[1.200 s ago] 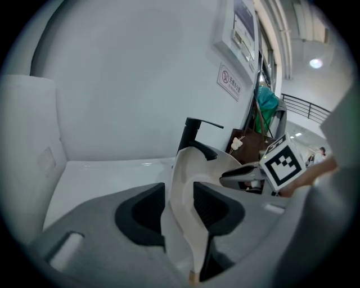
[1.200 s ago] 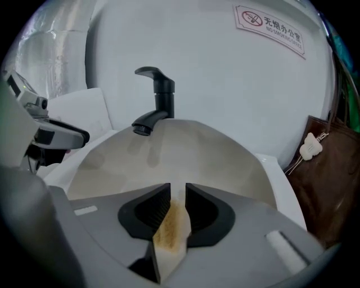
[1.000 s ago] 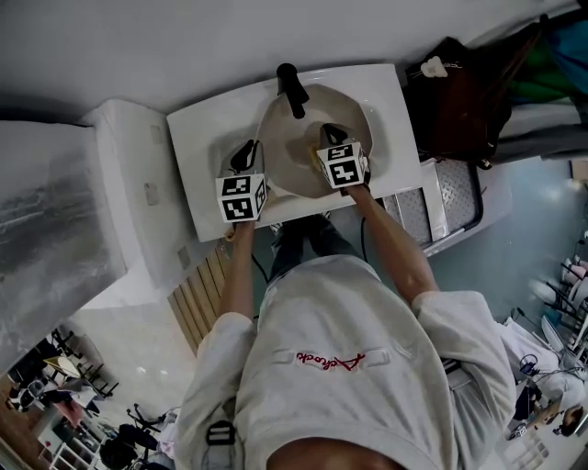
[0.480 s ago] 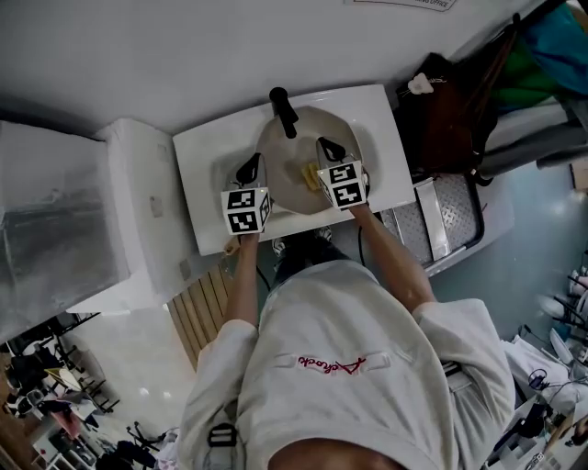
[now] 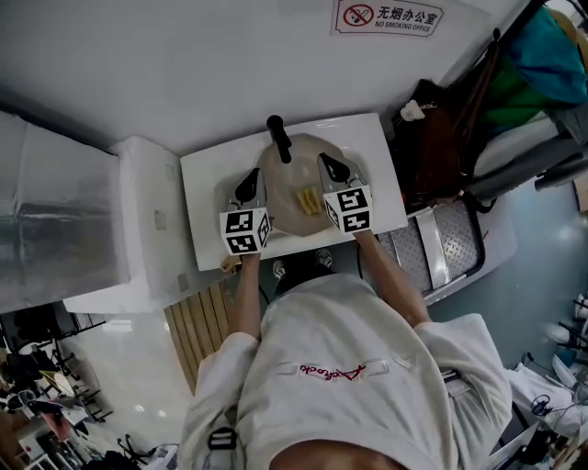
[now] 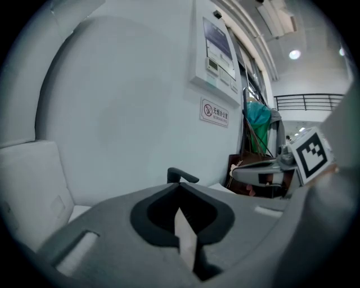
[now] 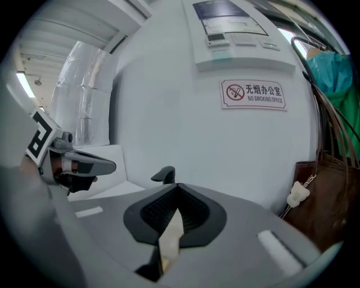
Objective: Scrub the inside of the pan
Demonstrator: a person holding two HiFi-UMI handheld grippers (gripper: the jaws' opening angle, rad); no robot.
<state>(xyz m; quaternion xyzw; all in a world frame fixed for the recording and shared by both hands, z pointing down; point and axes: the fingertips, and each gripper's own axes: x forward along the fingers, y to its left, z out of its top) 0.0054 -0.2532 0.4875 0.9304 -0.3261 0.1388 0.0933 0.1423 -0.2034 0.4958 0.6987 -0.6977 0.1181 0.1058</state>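
A: Nearest to you, your grey shirt fills the bottom of the head view, and both your forearms reach out over the near edge of the white table.

B: Your left gripper hangs over the left rim of the pan. Its jaws are pressed together with nothing between them; in the left gripper view the two pale pads meet flat.

A: Your right gripper is over the pan's right side, level with the left one. Its jaws are also pressed together and pinch nothing.

B: Between your two grippers, a yellow sponge lies inside the pan, toward its near right part. Neither gripper touches it.

A: The pan itself sits in the middle of the table, and its black handle points away from you toward the wall. Each gripper view shows that handle just past the jaw tips.

B: To your right, beside the table, a dark bag leans near the wall, with a pale tag dangling on it. To your left, a white cabinet stands against the table's left side.

A: Farthest off, a no-smoking sign is fixed on the white wall, and a wall panel hangs above it.
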